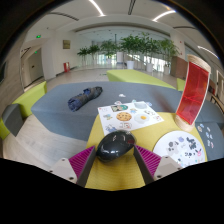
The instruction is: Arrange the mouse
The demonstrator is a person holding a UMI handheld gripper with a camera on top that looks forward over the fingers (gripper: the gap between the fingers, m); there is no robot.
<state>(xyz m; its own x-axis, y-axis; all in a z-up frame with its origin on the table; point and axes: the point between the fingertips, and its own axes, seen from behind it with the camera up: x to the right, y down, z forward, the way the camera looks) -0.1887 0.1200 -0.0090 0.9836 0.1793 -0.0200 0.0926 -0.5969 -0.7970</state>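
Note:
A black computer mouse point(114, 146) sits between my two fingers, and both magenta pads point(83, 160) press on its sides. My gripper point(115, 152) is shut on the mouse and holds it over the yellow table top point(112, 176). I cannot tell whether the mouse's underside touches the table.
A white sheet point(133, 117) with small printed items lies on the yellow table beyond the mouse. A round white patterned plate point(181, 147) is to the right, with a red sign point(192, 95) behind it. A dark bag point(84, 98) lies on a grey surface to the left.

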